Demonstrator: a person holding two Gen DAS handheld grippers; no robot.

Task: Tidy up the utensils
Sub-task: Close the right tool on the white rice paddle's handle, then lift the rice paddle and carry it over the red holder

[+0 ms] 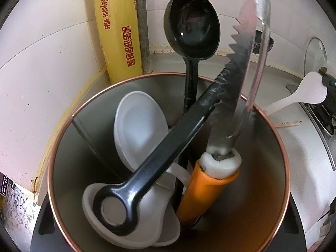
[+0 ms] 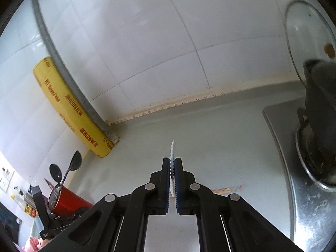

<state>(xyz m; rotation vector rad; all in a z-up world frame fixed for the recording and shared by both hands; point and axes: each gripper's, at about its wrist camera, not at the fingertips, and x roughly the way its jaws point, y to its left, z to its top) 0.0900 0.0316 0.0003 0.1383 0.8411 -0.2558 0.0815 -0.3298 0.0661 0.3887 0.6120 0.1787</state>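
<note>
A copper-rimmed utensil holder (image 1: 63,147), red outside (image 2: 71,199), fills the left wrist view. My left gripper (image 1: 168,226) is shut on it, its black fingers (image 1: 45,229) flanking the walls. Inside stand a black ladle (image 1: 193,27), a black utensil handle with a hole (image 1: 168,147), white spoons (image 1: 138,130) and an orange-handled serrated knife (image 1: 210,191). My right gripper (image 2: 172,162) is shut on a white rice paddle (image 2: 172,147), seen edge-on between the blue pads. In the left wrist view that rice paddle (image 1: 308,92) hangs above the counter to the right of the holder.
A yellow cling-wrap box (image 1: 117,35) and a grey pipe (image 1: 142,21) stand in the tiled corner. A glass lid (image 2: 308,37) leans on the wall beside a black pot (image 2: 321,105) on the steel stove (image 2: 304,210). A wrapped chopstick (image 2: 222,189) lies on the grey counter.
</note>
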